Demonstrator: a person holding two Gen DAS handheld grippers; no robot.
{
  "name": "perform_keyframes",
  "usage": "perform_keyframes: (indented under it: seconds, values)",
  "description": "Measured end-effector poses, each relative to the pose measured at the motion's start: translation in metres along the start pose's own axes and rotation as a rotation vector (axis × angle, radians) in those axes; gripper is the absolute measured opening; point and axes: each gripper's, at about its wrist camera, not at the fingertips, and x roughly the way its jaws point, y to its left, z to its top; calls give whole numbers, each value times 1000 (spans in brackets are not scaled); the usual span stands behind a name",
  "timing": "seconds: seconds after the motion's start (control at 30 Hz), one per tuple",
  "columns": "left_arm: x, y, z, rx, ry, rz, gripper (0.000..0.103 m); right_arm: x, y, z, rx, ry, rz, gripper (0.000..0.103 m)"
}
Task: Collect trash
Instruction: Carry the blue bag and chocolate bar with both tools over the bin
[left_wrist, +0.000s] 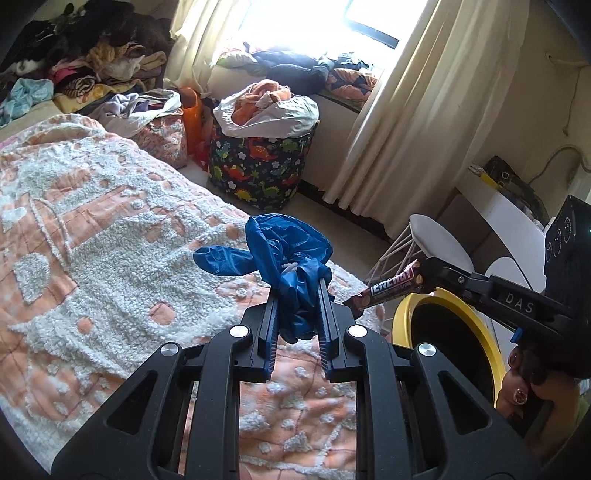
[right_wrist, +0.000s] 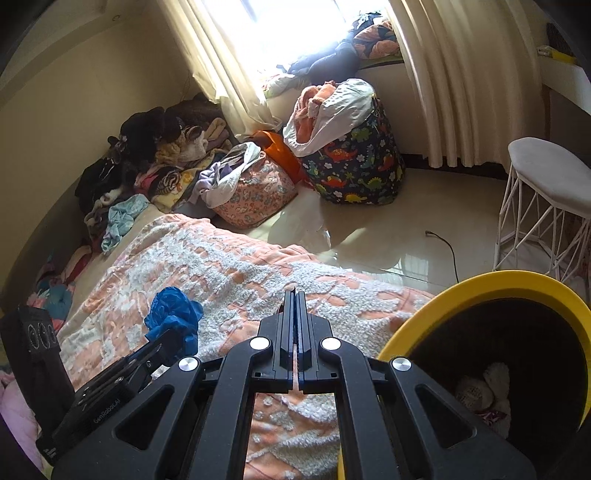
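holding two pieces of trash at once, you have both hands loaded above the bed.

left wrist view: your left gripper (left_wrist: 297, 291) has its fingers clamped on a crumpled blue plastic bag (left_wrist: 286, 254), raised clear of the peach-and-white blanket (left_wrist: 92, 221). your right gripper (left_wrist: 428, 271) reaches in from the right, pinching an energy bar wrapper (left_wrist: 386, 290) by one end, close to the yellow-rimmed bin (left_wrist: 400, 317), likely so it can fall inside.

right wrist view: fingers pressed together; the wrapper is barely visible between them. the bin sits just to the right, pale crumpled trash (right_wrist: 480, 391) already at its bottom. the blue bag hangs at left, beside the bed edge.
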Motion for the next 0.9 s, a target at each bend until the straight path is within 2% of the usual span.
perform_keyframes:
  seconds: [0.4, 0.9]
  values:
    - [-11, -44, -2, 68, 0, -65, 13, -57, -37, -11, 44, -62, -44, 1]
    - [-10, -98, -15, 182, 23, -120, 13, -94, -76, -23, 113, -97, -98, 1]
